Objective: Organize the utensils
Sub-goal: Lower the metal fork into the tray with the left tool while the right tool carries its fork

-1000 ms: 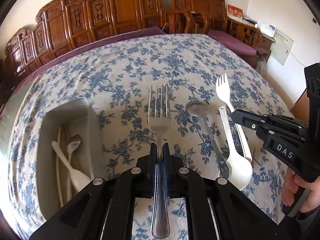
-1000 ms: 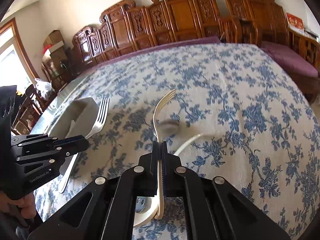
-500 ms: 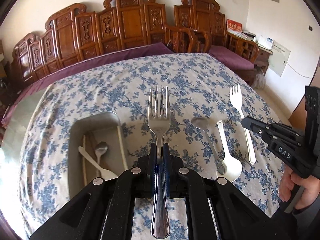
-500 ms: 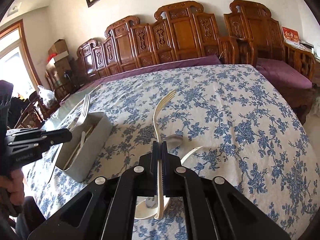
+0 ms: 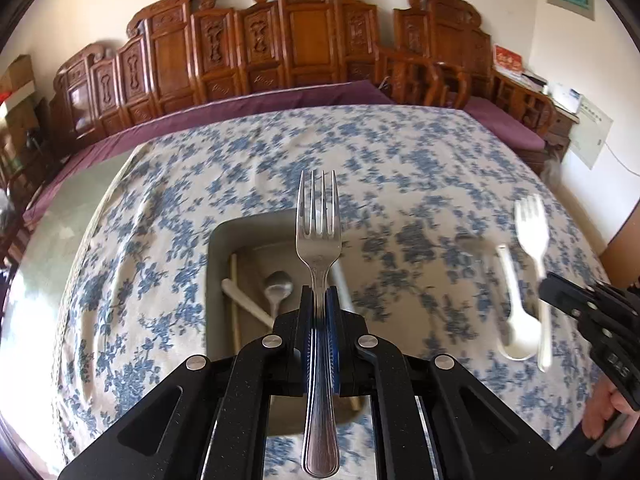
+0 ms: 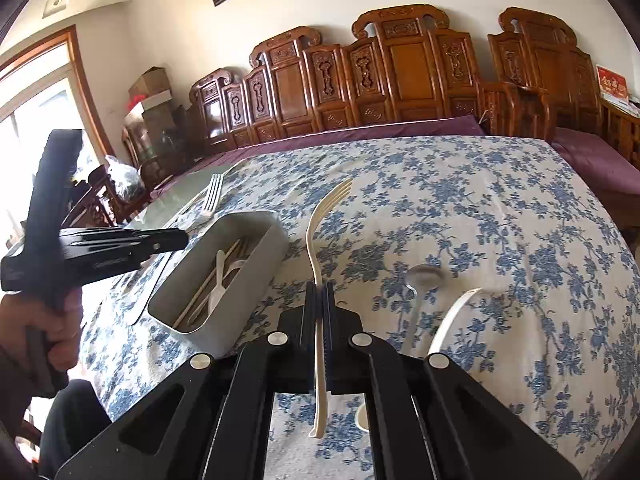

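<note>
My left gripper (image 5: pixel 319 296) is shut on a metal fork (image 5: pixel 318 236), tines pointing away, held above a grey bin (image 5: pixel 214 256). The bin holds chopsticks (image 5: pixel 234 292), a white spoon (image 5: pixel 244 304) and a metal spoon (image 5: pixel 276 284). My right gripper (image 6: pixel 319 292) is shut on a white plastic fork (image 6: pixel 314 236), just right of the bin (image 6: pixel 248 292). In the right wrist view the left gripper (image 6: pixel 182 236) shows with its fork (image 6: pixel 212 196) over the bin's far left. A metal spoon (image 6: pixel 420 280) and a white spoon (image 6: pixel 452 316) lie on the cloth.
The table wears a blue-flowered cloth (image 5: pixel 400 160) with bare glass (image 5: pixel 72 208) at its left edge. Carved wooden chairs (image 5: pixel 300 40) line the far side. A hand (image 6: pixel 44 320) grips the left tool at the near left.
Both grippers have risen and swung left with their forks. The bin has come from the left of the left wrist view to directly under the metal fork.
</note>
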Motion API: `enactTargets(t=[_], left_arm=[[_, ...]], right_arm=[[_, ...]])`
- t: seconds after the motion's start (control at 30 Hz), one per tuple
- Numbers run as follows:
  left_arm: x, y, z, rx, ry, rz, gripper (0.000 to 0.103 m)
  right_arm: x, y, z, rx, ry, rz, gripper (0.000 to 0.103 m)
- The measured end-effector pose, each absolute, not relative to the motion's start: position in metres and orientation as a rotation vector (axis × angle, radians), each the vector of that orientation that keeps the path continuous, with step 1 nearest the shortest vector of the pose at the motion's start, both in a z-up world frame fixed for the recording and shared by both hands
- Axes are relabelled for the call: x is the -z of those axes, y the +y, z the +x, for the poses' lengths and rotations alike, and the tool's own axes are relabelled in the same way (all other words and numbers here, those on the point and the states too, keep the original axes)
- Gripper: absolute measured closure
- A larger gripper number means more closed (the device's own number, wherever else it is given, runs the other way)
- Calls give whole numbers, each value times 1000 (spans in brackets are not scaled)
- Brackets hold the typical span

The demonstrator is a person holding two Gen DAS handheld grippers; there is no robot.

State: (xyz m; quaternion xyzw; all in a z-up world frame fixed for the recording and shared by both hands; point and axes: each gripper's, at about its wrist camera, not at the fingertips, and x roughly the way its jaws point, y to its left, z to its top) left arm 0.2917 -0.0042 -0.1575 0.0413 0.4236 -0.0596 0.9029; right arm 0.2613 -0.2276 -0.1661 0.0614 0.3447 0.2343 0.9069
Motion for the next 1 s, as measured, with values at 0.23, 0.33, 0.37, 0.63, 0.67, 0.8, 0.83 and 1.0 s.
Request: enactTargets(t=[0.23, 0.33, 0.37, 0.63, 0.67, 0.8, 0.83, 1.0], left_arm=[[185, 14, 320, 91, 941, 49, 97], [199, 15, 334, 79, 969, 54, 97], [202, 14, 337, 76, 976, 55, 97], [225, 5, 352, 70, 1027, 84, 97], [228, 3, 353, 73, 1034, 88, 97], [235, 0, 356, 69, 1056, 101, 97], [237, 0, 357, 68, 1066, 100, 97], [236, 2, 357, 66, 1074, 100, 97]], right_arm=[[182, -210, 264, -519, 751, 96, 99], [185, -207, 266, -528, 757, 89, 99], [186, -206, 267, -531, 757, 88, 99], [190, -207, 271, -532, 768, 97, 99], [190, -208, 272, -531, 768, 97, 99], [190, -208, 272, -530, 772, 99, 99], [191, -208, 272, -530, 773, 99, 99], [192, -204, 270, -532, 777, 90, 99]])
